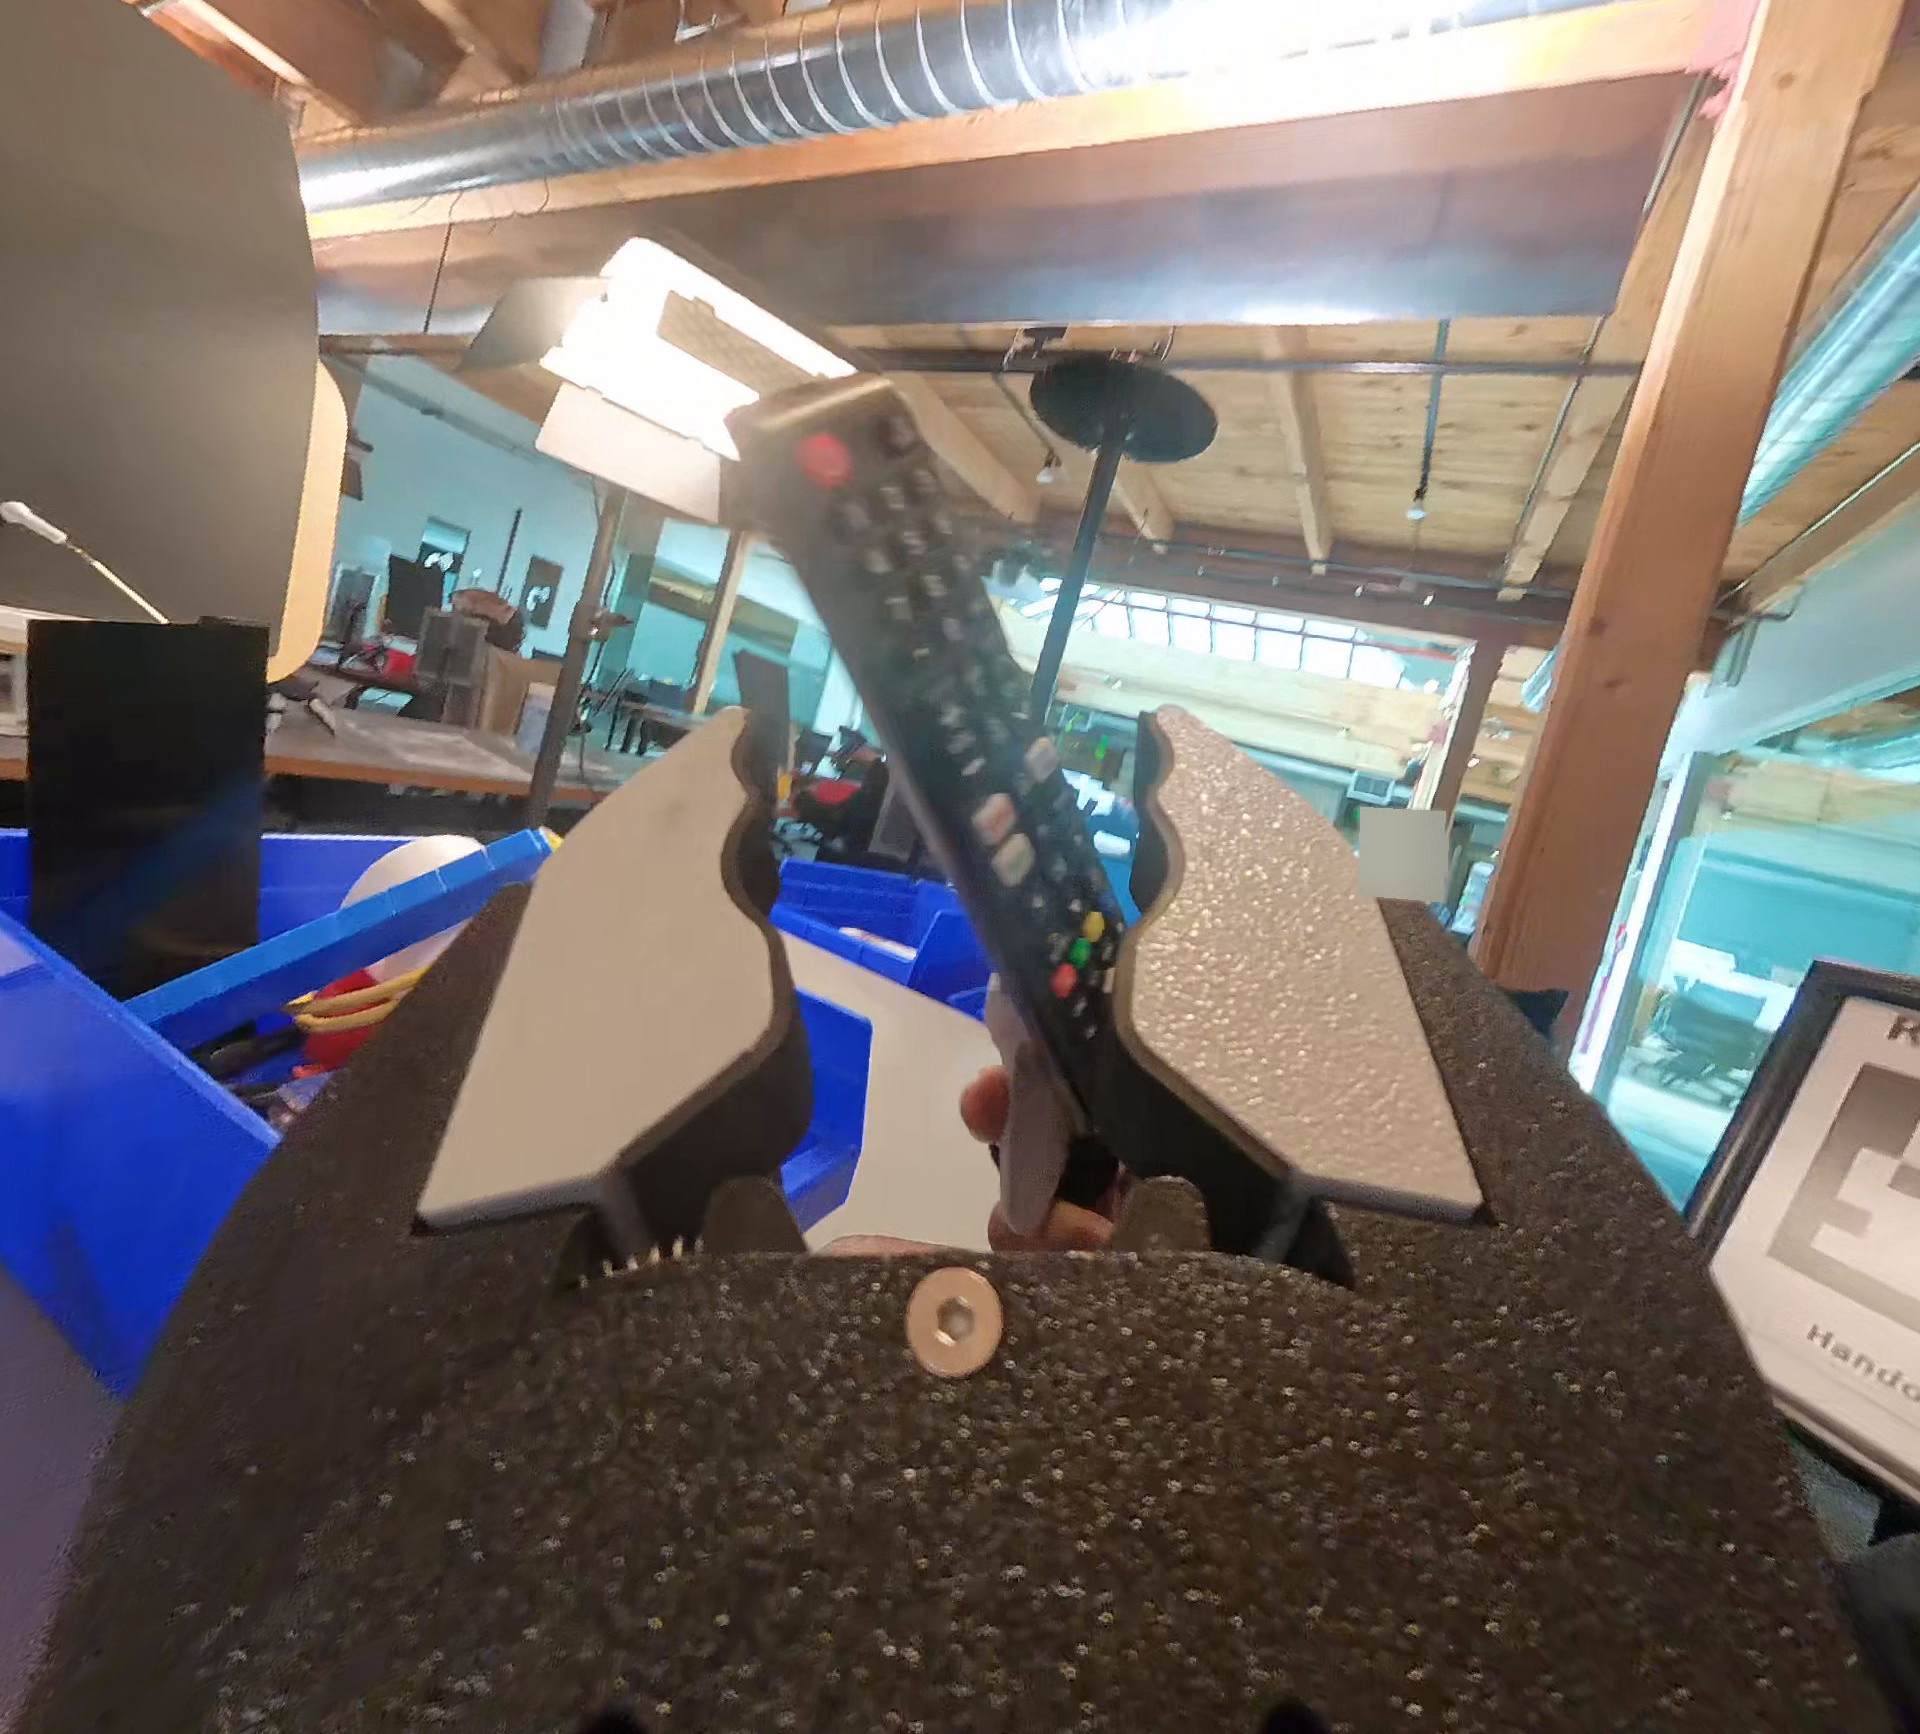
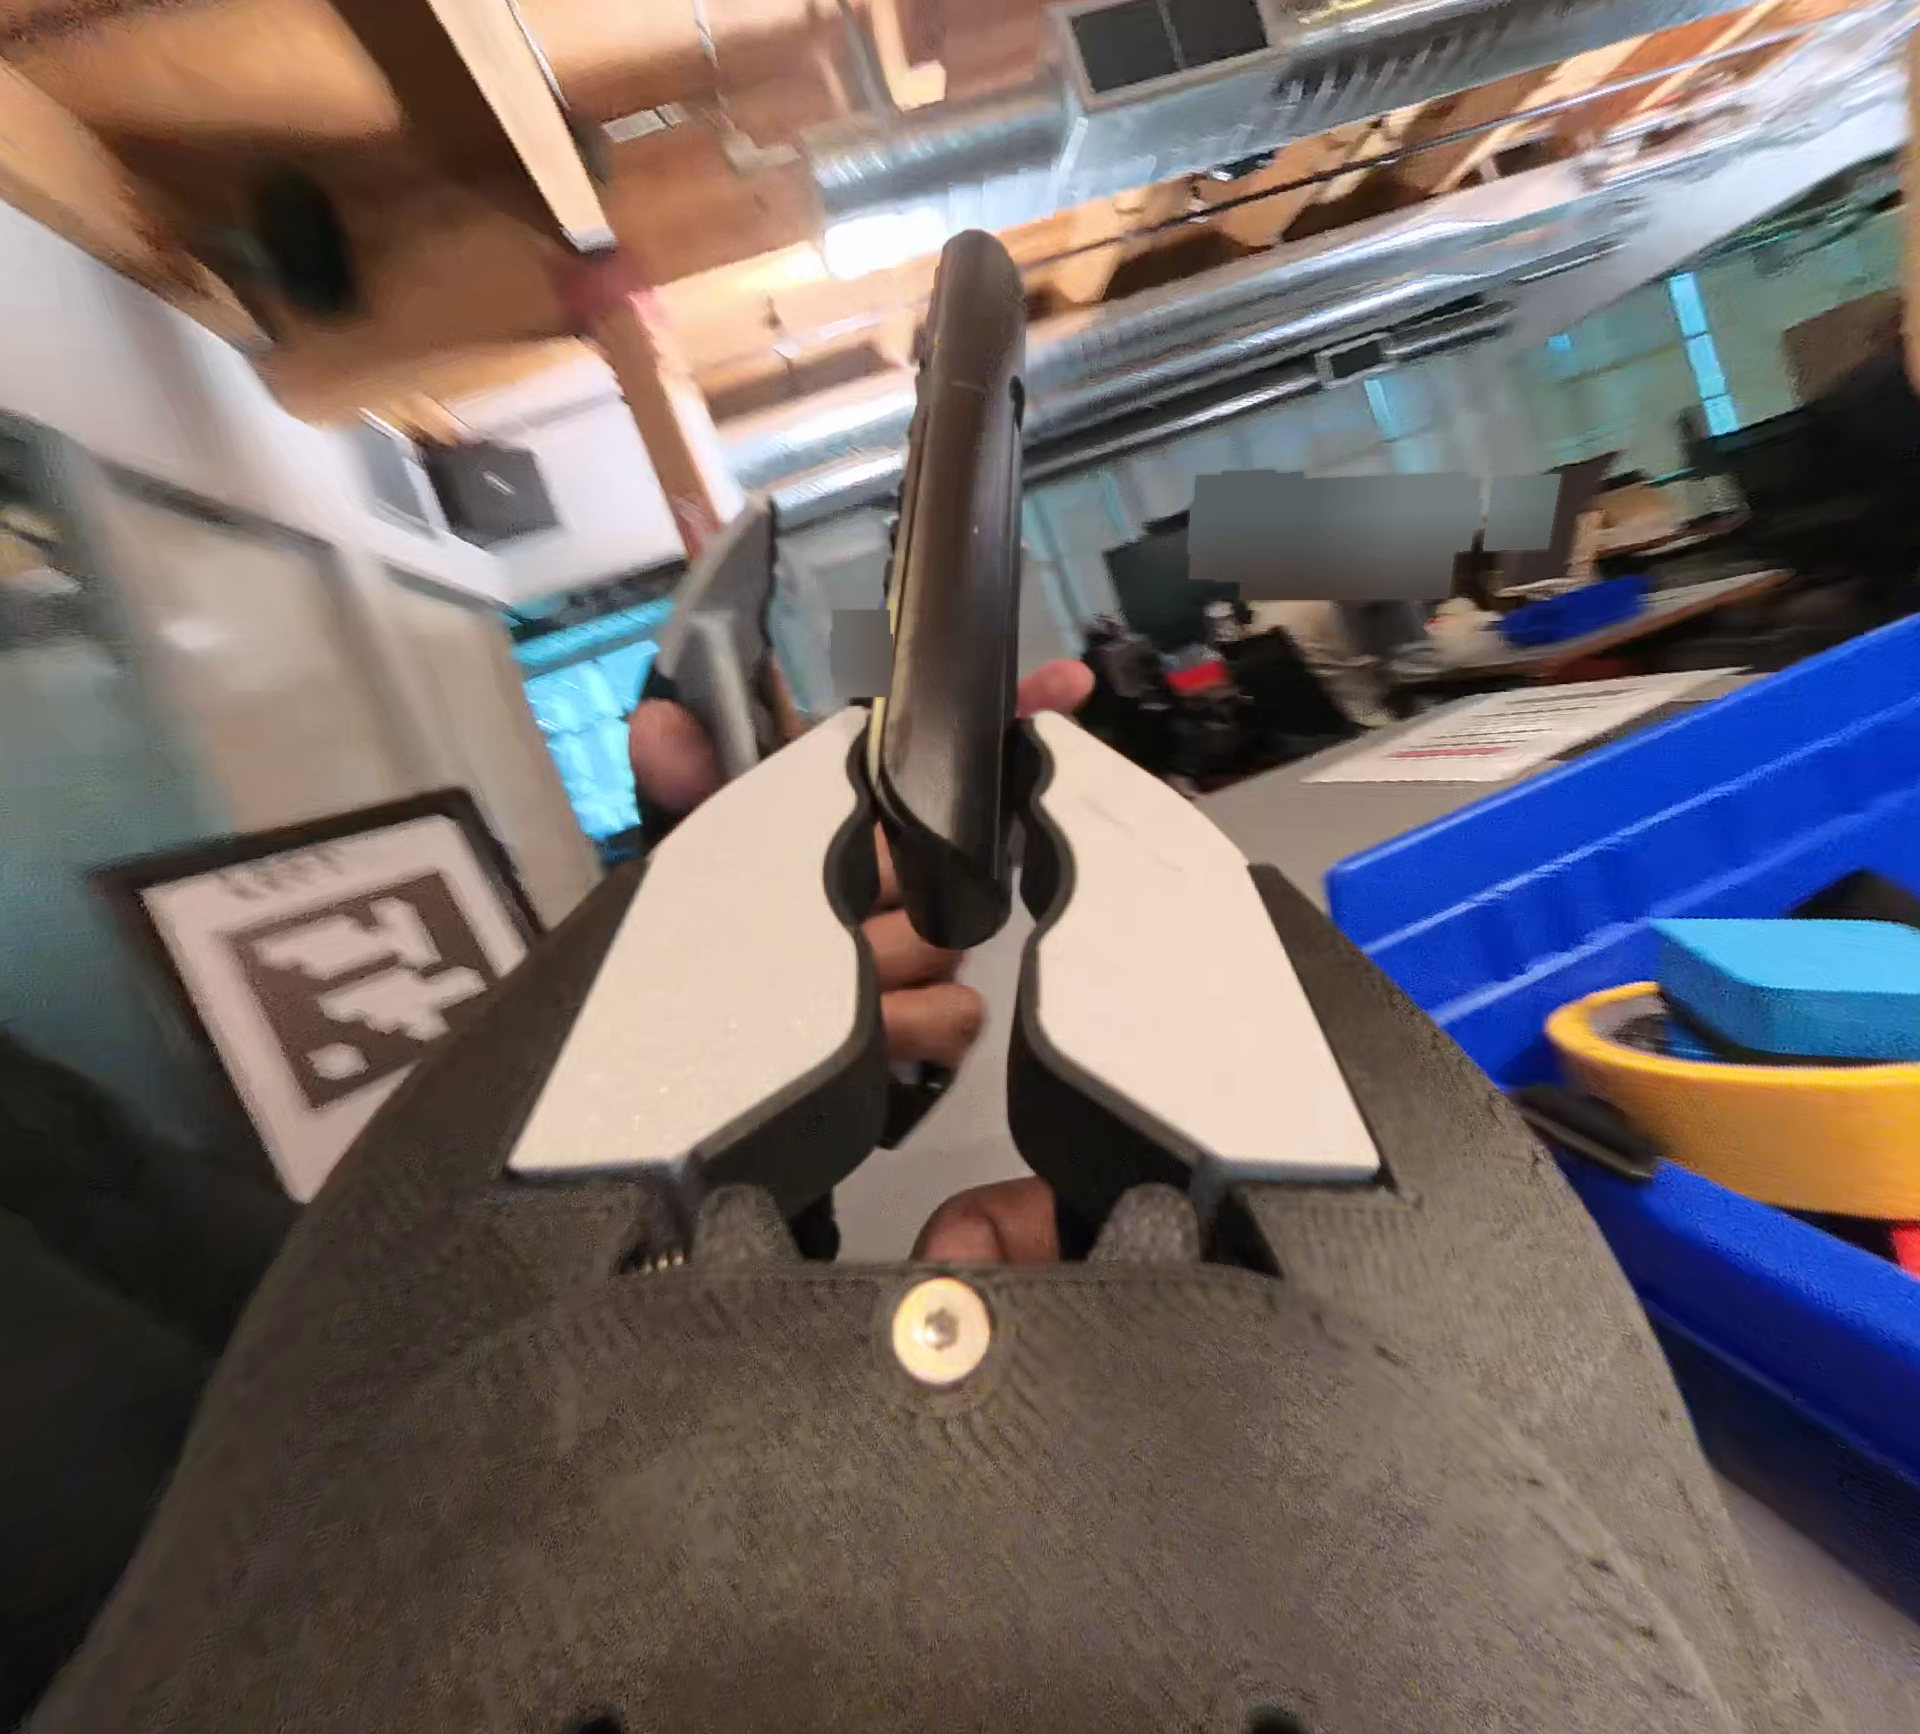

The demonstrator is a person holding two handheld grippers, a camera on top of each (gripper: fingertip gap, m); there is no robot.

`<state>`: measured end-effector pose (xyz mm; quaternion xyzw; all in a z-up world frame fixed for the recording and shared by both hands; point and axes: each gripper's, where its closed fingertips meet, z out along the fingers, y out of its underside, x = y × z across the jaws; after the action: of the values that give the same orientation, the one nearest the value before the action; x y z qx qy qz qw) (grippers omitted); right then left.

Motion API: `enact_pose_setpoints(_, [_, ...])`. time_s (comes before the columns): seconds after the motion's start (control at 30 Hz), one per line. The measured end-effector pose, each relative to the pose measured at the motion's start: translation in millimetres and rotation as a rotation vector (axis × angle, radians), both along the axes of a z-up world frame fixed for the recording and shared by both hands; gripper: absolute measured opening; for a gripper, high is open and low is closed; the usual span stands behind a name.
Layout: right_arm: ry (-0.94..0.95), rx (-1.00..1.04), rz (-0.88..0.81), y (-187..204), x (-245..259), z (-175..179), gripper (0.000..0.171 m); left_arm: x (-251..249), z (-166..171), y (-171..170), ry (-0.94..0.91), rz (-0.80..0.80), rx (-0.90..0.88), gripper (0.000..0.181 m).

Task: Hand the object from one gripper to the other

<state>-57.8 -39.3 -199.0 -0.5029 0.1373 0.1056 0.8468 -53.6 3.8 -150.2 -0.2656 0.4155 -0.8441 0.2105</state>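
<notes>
A black remote control [image 1: 935, 697] with coloured buttons stands tilted in the air, its red button at the top. In the left wrist view my left gripper [image 1: 940, 739] is open wide around it; the remote's lower part lies close against the right finger [image 1: 1278, 978]. A grey finger of the right gripper [image 1: 1023, 1134] and a hand show below. In the right wrist view my right gripper [image 2: 948, 734] is shut on the remote's [image 2: 956, 593] lower end, seen edge-on and upright. One finger of the left gripper [image 2: 727, 645] shows behind it on the left.
Blue bins [image 1: 125, 1165] with toys stand left of the left gripper, and a blue bin [image 2: 1662, 853] with a yellow ring and a blue block stands right of the right one. A framed marker card [image 1: 1829, 1237] [image 2: 332, 967] stands on the grey table [image 1: 894, 1061]. A wooden post [image 1: 1683, 458] rises at the right. The tips of one gripper are about 7 centimeters away from the tips of the other.
</notes>
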Motion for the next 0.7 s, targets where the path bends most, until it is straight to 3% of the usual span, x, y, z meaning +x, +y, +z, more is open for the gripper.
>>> enact_pose_setpoints(0.2, [0.143,0.124,0.097,-12,7,3,0.023,5,-5,11,0.001,-0.161,-0.165,0.066])
enact_pose_setpoints(0.43, [0.169,0.111,0.191,-4,-4,0,0.023,1,-24,-14,-0.06,-0.287,-0.105,0.062])
enact_pose_setpoints(0.7, [0.168,0.046,0.245,16,-22,-15,0.023,-13,-19,-12,-0.126,-0.343,-0.13,0.051])
